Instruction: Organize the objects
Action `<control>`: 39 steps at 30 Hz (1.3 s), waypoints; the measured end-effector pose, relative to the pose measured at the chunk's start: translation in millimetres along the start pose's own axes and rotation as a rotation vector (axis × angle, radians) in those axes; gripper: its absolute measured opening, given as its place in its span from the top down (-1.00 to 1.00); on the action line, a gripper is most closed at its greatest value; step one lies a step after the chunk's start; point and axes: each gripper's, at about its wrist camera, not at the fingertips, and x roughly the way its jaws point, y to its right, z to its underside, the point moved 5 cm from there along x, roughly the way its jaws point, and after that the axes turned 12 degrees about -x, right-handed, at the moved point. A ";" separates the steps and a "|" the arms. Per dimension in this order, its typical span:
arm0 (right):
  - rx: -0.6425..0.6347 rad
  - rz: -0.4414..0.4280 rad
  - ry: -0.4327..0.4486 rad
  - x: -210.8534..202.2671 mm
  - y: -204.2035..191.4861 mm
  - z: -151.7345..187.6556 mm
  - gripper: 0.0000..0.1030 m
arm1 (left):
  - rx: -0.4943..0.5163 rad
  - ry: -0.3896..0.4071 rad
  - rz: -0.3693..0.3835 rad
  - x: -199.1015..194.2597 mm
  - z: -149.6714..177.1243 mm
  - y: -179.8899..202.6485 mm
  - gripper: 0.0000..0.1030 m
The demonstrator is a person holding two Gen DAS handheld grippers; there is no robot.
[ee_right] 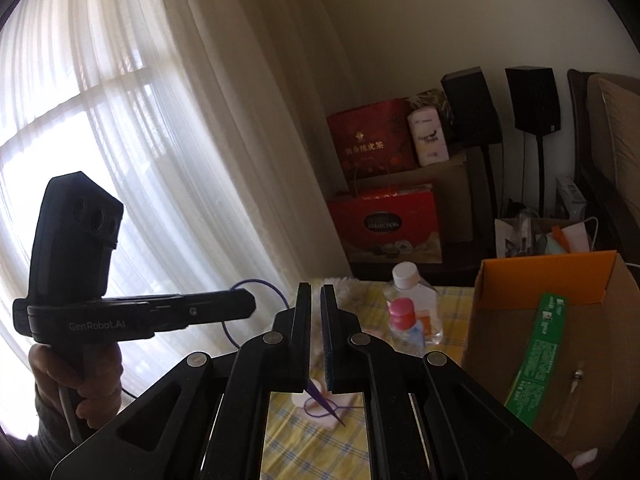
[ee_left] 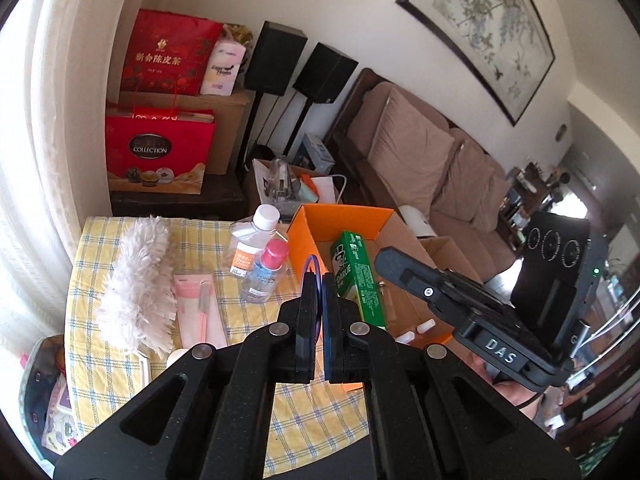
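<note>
Gripping a thin purple cord [ee_left: 311, 264], the left claw [ee_left: 319, 280] has its fingers pressed together on it above the tabletop [ee_left: 248, 320], which wears a yellow checked cloth. Below lie a white duster [ee_left: 138, 280], a pink packet [ee_left: 196, 304], a clear bottle [ee_left: 254, 236] and a pink-capped bottle [ee_left: 268, 276]. An orange box [ee_left: 340, 236] holds a green carton [ee_left: 358, 276]. The right claw [ee_left: 382, 256] enters from the right, over that box.

From the right wrist, the right claw [ee_right: 316, 300] is almost closed, with a purple cord end [ee_right: 320, 394] hanging from its base. The left claw [ee_right: 250, 304] pinches the cord's loop [ee_right: 260, 284] against the curtain [ee_right: 160, 120]. The box [ee_right: 540, 280] with the carton [ee_right: 536, 352] sits to the right.
</note>
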 end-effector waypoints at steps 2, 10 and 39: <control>0.001 0.022 -0.056 9.4 3.7 12.9 0.86 | -0.002 0.002 -0.012 -0.7 4.4 -3.4 0.96; -0.013 0.029 -0.235 57.1 -3.5 61.0 0.51 | -0.064 -0.001 -0.063 -6.4 19.4 -46.2 0.96; -0.492 -0.130 -0.550 179.6 -83.2 153.2 -0.33 | -0.202 0.044 -0.125 -33.0 35.9 -140.6 0.96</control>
